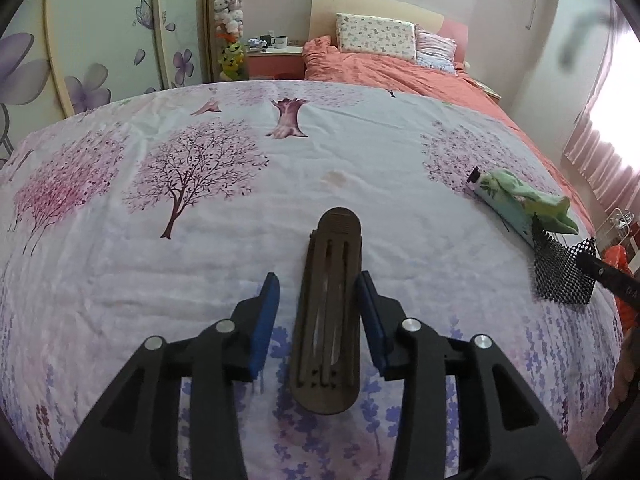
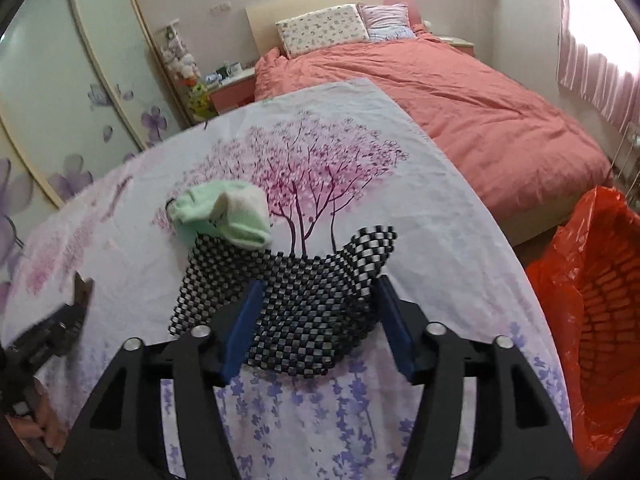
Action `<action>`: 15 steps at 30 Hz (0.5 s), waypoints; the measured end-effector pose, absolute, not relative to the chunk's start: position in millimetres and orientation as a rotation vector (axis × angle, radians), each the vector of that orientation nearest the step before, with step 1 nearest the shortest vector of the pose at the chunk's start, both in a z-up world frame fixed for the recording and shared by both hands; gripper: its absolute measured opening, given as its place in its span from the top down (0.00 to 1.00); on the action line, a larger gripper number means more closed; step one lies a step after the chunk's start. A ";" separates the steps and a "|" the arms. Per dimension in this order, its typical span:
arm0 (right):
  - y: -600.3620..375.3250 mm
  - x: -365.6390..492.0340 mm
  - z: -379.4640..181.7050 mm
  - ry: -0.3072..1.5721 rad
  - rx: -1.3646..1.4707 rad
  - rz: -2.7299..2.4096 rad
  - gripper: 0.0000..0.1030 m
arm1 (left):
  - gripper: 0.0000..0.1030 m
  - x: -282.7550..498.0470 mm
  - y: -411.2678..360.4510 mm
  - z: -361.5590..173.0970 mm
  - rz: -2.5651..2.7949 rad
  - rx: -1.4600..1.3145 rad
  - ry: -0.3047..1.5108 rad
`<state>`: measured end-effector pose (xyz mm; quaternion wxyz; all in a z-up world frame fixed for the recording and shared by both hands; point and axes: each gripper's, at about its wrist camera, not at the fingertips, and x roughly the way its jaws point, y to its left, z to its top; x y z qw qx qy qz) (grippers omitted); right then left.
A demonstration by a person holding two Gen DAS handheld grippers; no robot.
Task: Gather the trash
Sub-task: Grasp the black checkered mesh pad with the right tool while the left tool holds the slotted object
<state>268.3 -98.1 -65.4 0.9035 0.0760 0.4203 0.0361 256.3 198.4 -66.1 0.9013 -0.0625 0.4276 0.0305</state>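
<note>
A brown slotted oblong piece (image 1: 328,312) lies flat on the tree-print sheet (image 1: 200,260) between the fingers of my left gripper (image 1: 318,280). The jaws stand open, with a gap at the left pad (image 1: 264,320); the right pad sits against the piece's edge. A black-and-white mesh net (image 2: 304,312) lies crumpled on the sheet between the open fingers of my right gripper (image 2: 320,282), which does not pinch it. Just beyond the net a pale green cloth (image 2: 224,216) is draped over a printed tube with a black cap (image 1: 490,192).
A bin lined with a red plastic bag (image 2: 592,300) stands on the floor at the right of the sheet. Behind it is a bed with a salmon duvet (image 2: 460,112) and pillows. Wardrobe doors with flower prints (image 1: 80,60) run along the left.
</note>
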 end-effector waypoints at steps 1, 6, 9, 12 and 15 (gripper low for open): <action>-95.9 267.5 -66.3 0.871 0.151 0.072 0.39 | 0.61 256.6 197.6 -66.2 0.066 -0.125 0.885; -87.3 264.7 -68.0 0.879 0.137 0.066 0.29 | 0.55 256.4 194.9 -65.8 0.064 -0.131 0.884; -77.8 263.6 -70.0 0.882 0.078 0.041 0.26 | 0.55 258.0 190.9 -66.2 0.064 -0.124 0.885; -74.0 259.5 -72.2 0.874 0.010 0.013 0.35 | 0.55 261.1 188.2 -66.9 0.079 -0.113 0.890; -89.6 257.4 -70.1 0.862 0.024 0.000 0.68 | 0.55 262.3 188.8 -67.0 0.084 -0.114 0.891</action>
